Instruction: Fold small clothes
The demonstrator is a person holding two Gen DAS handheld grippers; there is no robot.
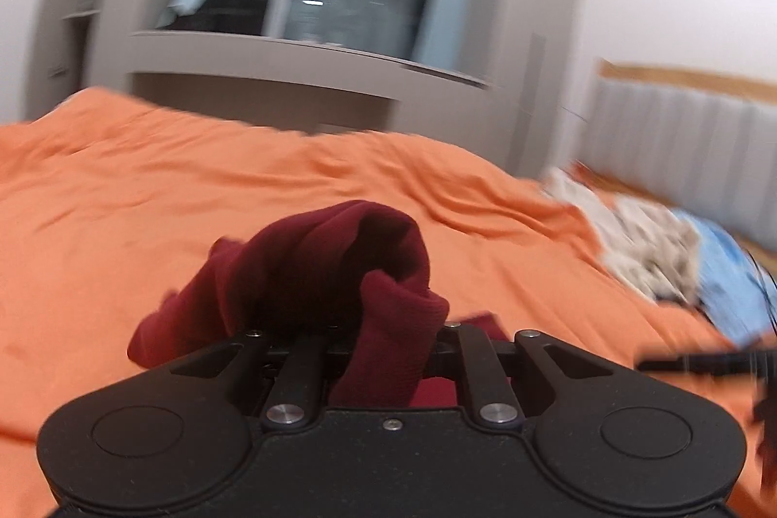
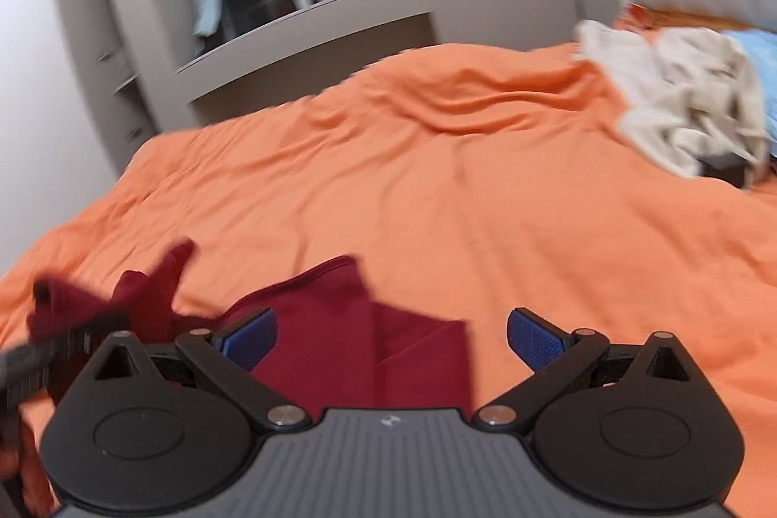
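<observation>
Left hand-held gripper (image 1: pixel 362 336) clamped, right (image 2: pixel 391 336) spread

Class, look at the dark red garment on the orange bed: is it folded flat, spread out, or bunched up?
Partly both. One end is bunched and lifted in the shut left claw; the rest of the dark red garment lies flat with a fold crease between the open right claw.

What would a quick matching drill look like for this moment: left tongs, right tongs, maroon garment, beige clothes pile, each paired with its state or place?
Things:
1. left tongs
2. right tongs
3. maroon garment
4. beige clothes pile

States or places:
A. open, holding nothing
B. heaped at the far right of the orange bedspread
C. closed on bunched fabric
D. part lies flat, part lifted

Pairs: 1-C, 2-A, 3-D, 4-B
</observation>
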